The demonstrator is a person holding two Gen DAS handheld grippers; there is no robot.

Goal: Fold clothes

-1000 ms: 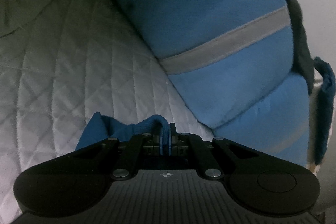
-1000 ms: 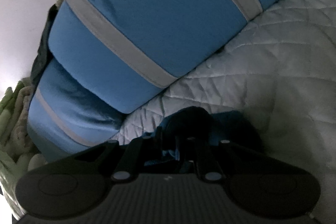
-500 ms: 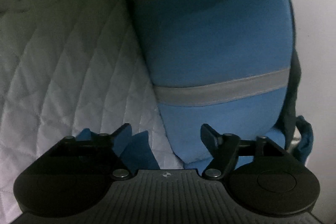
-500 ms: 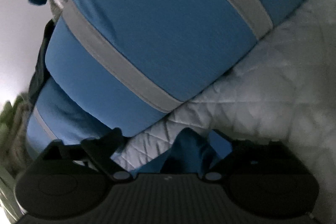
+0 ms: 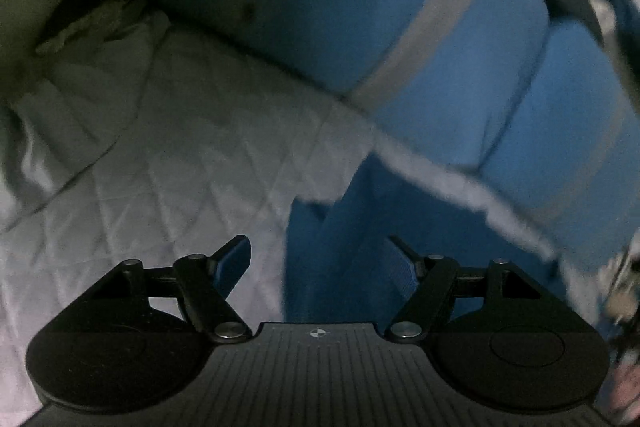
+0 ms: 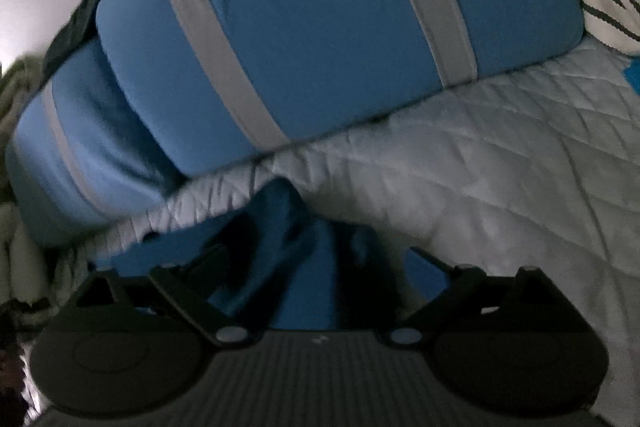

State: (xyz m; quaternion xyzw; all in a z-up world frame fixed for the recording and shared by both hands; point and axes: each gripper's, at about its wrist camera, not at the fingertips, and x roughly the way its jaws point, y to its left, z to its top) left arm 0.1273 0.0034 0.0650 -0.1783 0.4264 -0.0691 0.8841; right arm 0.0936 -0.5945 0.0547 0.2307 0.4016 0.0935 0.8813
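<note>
Left wrist view: my left gripper [image 5: 320,259] and right gripper [image 6: 316,267], jaws just opened apart, hover over blue garment [image 5: 320,247] beside the striped pillow [image 5: 460,75].

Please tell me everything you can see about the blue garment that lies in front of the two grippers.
The blue garment is plain, soft-looking cloth, crumpled into dark folds. It lies on the white quilted cover, near the blue pillows with grey stripes. In the left wrist view it shows as a creased flap. Cloth lies between the open jaws of both grippers, left and right; neither clamps it. Its type is unclear.
</note>
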